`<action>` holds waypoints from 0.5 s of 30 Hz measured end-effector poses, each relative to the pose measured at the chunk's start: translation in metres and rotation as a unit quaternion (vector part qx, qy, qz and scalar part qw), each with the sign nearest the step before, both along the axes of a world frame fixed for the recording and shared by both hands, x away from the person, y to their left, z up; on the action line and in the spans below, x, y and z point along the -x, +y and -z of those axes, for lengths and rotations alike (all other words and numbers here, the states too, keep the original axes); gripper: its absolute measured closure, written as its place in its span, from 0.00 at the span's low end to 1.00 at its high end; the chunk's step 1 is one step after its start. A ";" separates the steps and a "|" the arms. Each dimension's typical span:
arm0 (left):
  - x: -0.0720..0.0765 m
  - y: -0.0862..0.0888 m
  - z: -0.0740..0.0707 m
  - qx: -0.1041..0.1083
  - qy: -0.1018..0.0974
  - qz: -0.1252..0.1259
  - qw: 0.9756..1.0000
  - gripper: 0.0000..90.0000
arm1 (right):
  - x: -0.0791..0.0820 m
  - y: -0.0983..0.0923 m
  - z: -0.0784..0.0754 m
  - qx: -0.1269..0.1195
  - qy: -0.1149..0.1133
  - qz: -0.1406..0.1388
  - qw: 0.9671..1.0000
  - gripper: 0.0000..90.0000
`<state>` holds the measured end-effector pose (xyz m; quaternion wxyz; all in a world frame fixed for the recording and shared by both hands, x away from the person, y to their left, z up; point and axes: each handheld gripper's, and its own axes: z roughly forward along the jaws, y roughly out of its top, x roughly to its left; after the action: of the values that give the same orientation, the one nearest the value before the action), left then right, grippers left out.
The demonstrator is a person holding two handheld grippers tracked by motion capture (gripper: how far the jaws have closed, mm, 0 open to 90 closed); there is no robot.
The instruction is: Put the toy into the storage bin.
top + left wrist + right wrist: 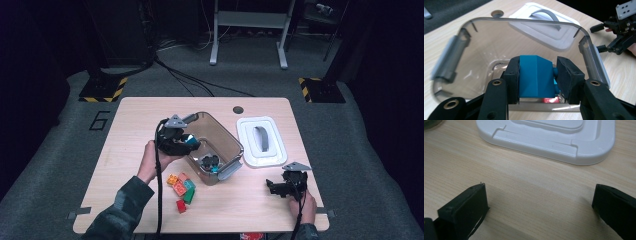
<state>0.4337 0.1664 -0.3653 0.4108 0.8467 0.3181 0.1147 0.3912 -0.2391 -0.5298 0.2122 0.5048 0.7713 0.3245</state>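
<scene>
A blue block (536,76) is clamped between the pads of the left gripper (186,141) and is held above the near rim of the clear plastic bin (227,135), over its open top. Further blocks (orange, teal, green and red) are seen in a small heap (182,189) on the table (130,120), just in front of the bin. The white lid (261,141) lies to the right of the bin. The right gripper (276,186) is held low near the table's front right, its jaws spread wide with nothing between them.
</scene>
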 end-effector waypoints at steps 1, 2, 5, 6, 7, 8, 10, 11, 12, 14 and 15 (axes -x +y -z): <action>-0.001 -0.002 0.003 -0.003 0.003 0.000 1.000 0.63 | 0.000 0.000 0.000 0.000 0.000 0.000 1.000 0.00; -0.002 -0.004 0.006 -0.005 0.009 0.003 1.000 0.63 | 0.000 0.000 0.000 0.000 0.000 0.000 1.000 0.00; -0.002 -0.010 0.016 -0.014 0.022 0.009 1.000 0.63 | 0.000 0.000 0.000 0.000 0.000 0.000 1.000 0.00; -0.002 -0.011 0.019 -0.017 0.027 0.011 0.999 0.63 | 0.000 0.000 0.000 0.000 0.000 0.000 1.000 0.00; -0.002 -0.012 0.021 -0.021 0.031 0.012 0.999 0.63 | 0.000 0.000 0.000 0.000 0.000 0.000 1.000 0.00; -0.002 -0.013 0.024 -0.024 0.033 0.013 0.999 0.63 | 0.000 0.000 0.000 0.000 0.000 0.000 1.000 0.00; -0.002 -0.015 0.027 -0.030 0.040 0.015 0.999 0.63 | 0.000 0.000 0.000 0.000 0.000 0.000 1.000 0.00; -0.003 -0.015 0.028 -0.034 0.042 0.017 0.998 0.63 | 0.000 0.000 0.000 0.001 -0.001 -0.001 1.000 0.00; -0.002 -0.016 0.028 -0.034 0.043 0.018 0.998 0.63 | 0.000 0.000 0.000 0.000 0.000 0.000 1.000 0.00; -0.002 -0.017 0.028 -0.036 0.045 0.019 0.998 0.63 | 0.000 0.000 0.000 0.000 0.000 0.000 1.000 0.00; -0.002 -0.017 0.029 -0.036 0.045 0.020 0.998 0.63 | 0.000 0.000 0.000 0.000 0.000 0.000 1.000 0.00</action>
<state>0.4359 0.1489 -0.3940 0.3673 0.8714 0.3153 0.0798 0.3912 -0.2391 -0.5298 0.2122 0.5047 0.7713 0.3246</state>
